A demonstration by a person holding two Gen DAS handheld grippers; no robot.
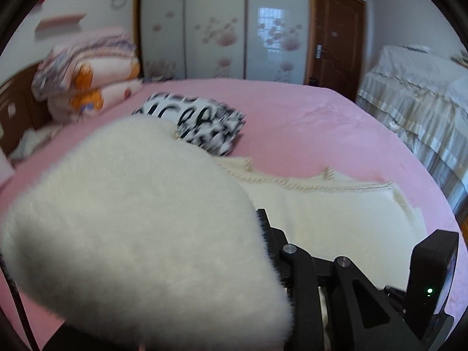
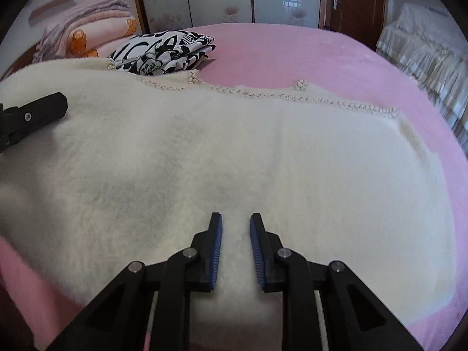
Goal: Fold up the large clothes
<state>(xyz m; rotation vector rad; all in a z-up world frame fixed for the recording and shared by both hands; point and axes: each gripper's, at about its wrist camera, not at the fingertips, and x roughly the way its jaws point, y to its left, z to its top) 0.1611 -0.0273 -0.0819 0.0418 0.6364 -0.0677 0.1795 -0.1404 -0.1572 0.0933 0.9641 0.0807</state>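
Left wrist view: the left gripper (image 1: 264, 251) is clenched on a lifted fold of the cream fleece garment (image 1: 140, 222), which bulges up in a big fluffy mound and hides one finger entirely, while the rest of it lies flat on the pink bedsheet (image 1: 307, 117). Just beyond sits a folded black-and-white printed garment (image 1: 201, 124), with stacked quilts (image 1: 84, 73) at the headboard end and a floral wardrobe (image 1: 222, 26) behind. Right wrist view: the right gripper (image 2: 236, 251) is released, blue-padded jaws parted with fleece between them, resting over the near edge of the cream fleece garment (image 2: 263, 158), which is spread wide across the bed. Its braided trim (image 2: 263, 96) runs along the far edge, and the printed garment (image 2: 163, 51) touches that far side.
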